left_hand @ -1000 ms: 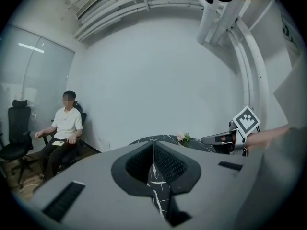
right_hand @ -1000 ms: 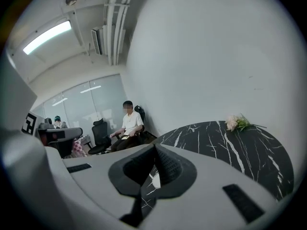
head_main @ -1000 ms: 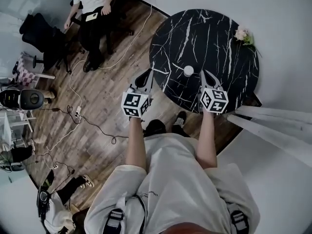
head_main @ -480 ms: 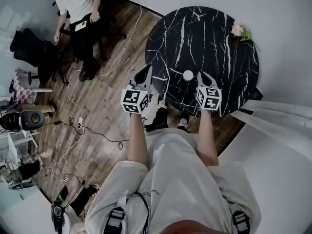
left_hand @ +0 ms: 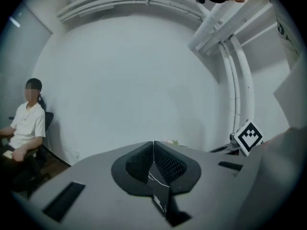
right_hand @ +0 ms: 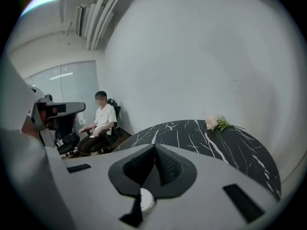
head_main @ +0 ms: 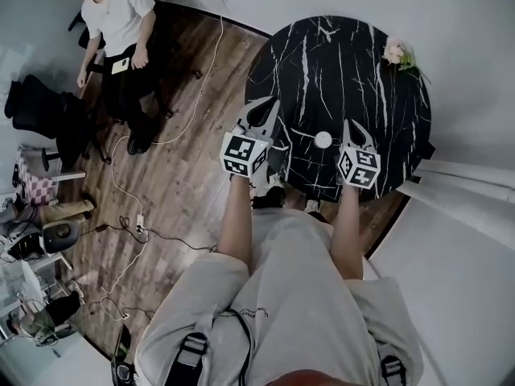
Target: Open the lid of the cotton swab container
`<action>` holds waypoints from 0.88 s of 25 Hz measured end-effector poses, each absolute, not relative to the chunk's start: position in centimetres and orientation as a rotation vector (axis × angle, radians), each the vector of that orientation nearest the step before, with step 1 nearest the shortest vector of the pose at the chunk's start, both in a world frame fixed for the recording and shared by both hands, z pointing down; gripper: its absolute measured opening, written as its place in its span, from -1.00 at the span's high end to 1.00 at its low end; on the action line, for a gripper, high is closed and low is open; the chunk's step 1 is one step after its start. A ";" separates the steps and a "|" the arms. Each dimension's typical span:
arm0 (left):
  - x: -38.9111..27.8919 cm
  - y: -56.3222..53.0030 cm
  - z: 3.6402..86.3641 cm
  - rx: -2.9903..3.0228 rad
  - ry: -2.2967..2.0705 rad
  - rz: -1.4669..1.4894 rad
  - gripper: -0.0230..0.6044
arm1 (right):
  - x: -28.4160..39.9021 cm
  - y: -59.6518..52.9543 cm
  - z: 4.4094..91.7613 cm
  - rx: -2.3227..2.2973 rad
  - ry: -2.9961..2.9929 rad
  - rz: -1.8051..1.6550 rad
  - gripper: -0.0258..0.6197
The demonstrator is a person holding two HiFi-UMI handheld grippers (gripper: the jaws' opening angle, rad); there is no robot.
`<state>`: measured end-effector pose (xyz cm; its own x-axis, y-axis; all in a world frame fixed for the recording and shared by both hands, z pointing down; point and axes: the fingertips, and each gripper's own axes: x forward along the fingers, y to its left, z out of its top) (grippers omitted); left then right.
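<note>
Head view: round worktop (head_main: 378,63), black stone-look slab with thin white veins and a glossy, smooth top. The cotton swab container (head_main: 323,140) is a small white round tub standing upright on the worktop close to its near edge. From above only its flat circular top shows, too small to tell the lid seam.

It sits between the two grippers, just left of the right gripper (head_main: 358,133) and apart from it. The left gripper (head_main: 269,108) is further off, over the worktop's left rim, with part of it above the floor.

Neither gripper touches the container. Both are grey plastic with pointed dark jaws, and each carries a white cube with black square markers near the hand.

Left gripper view: jaws together, ribbed black pads meeting along a thin line, nothing between them. A veined sliver of worktop shows through the gap under the pads.

Right gripper view: jaws together too, same ribbed pads meeting at the tips, empty. The white round container top shows low through the slot beneath the pads, not gripped.

A small bunch of pale pink flowers with green leaves (head_main: 400,55) lies at the far right edge of the worktop, well apart from the container.

The floor (head_main: 177,175) is brown wood planks with thin cables (head_main: 121,191) trailing across it. A person in a white shirt (head_main: 113,22) sits on a dark chair at upper left. The walls are plain white and smooth.
</note>
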<state>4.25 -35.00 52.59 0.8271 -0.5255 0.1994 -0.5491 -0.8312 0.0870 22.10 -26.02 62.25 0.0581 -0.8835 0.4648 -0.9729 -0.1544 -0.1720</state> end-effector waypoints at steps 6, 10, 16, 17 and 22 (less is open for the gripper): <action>6.4 -37.6 55.3 2.884 -0.681 0.280 0.86 | 21.1 -25.9 64.7 2.206 -1.801 0.765 0.82; 7.7 -37.6 57.9 2.902 -0.572 0.366 0.86 | 20.3 -25.6 67.0 2.199 -1.720 0.804 0.82; 10.3 -35.7 60.8 2.921 -0.396 0.446 0.85 | 18.8 -23.9 69.3 2.218 -1.649 0.881 0.81; 10.7 -35.3 61.1 2.921 -0.375 0.446 0.86 | 18.6 -23.6 69.8 2.213 -1.645 0.896 0.80; 11.5 -33.9 62.0 2.921 -0.296 0.457 0.85 | 17.7 -23.1 72.2 2.188 -1.610 0.971 0.28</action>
<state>11.47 -33.86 61.99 0.9333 -0.1682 0.3173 -0.2204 -0.9658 0.1363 17.75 -23.08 72.22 0.1642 -0.7473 0.6439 -0.9181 -0.3545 -0.1773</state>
